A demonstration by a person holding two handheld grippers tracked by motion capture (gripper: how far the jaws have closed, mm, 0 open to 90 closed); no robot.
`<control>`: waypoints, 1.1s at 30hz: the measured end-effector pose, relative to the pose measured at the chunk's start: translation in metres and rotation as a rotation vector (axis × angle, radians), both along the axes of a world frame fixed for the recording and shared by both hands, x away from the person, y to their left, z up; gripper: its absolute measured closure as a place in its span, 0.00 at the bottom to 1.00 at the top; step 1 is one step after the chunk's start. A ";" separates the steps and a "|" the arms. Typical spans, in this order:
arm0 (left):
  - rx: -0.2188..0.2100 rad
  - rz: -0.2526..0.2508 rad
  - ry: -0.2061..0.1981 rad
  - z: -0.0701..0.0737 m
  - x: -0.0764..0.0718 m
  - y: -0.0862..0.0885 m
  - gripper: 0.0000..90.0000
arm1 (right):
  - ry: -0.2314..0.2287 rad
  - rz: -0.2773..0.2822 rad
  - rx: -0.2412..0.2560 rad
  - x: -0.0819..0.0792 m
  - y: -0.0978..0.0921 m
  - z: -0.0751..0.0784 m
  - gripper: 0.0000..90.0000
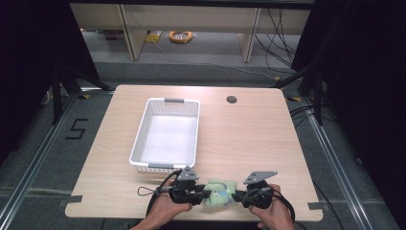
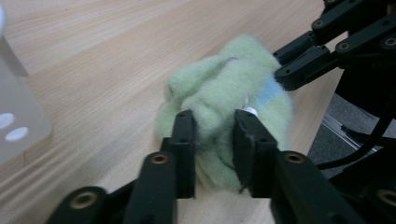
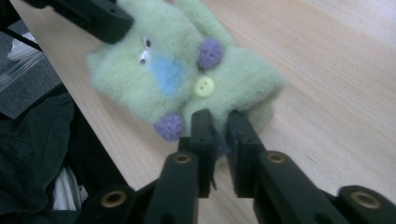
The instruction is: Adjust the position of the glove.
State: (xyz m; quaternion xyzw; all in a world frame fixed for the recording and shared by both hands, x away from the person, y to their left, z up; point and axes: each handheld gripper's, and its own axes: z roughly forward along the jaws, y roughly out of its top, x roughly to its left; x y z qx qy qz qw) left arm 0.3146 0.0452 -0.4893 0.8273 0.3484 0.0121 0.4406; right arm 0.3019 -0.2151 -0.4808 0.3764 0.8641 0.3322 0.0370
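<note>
A small pale green plush toy (image 1: 219, 192) with a blue patch, purple pompoms and a yellow button lies near the table's front edge. From its left side, my left gripper (image 1: 205, 193) is shut on a fold of the toy (image 2: 219, 107), jaws pinching fuzzy fabric (image 2: 214, 140). My right gripper (image 1: 235, 195) comes from the right and is shut on the toy's lower edge (image 3: 233, 93), its jaws (image 3: 218, 133) nearly touching around a thin bit of fabric. The toy (image 3: 187, 70) rests on the wood, stretched between both grippers.
A white plastic basket (image 1: 141, 125) stands just behind the grippers, left of centre, its near rim close to my left hand. A cable hole (image 1: 231, 99) sits at the back right of the wooden table (image 1: 249, 139). The table's front edge is right by the toy.
</note>
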 end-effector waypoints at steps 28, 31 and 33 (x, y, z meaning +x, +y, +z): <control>-0.097 0.039 0.157 -0.003 0.010 0.015 0.54 | -0.015 -0.064 0.088 -0.008 -0.013 0.011 0.56; -0.102 0.051 0.156 -0.002 0.007 0.017 0.53 | -0.025 -0.093 0.105 -0.005 -0.017 0.013 0.51; -0.090 0.054 0.142 -0.002 0.004 0.016 0.52 | -0.011 -0.108 0.113 -0.001 -0.018 0.012 0.48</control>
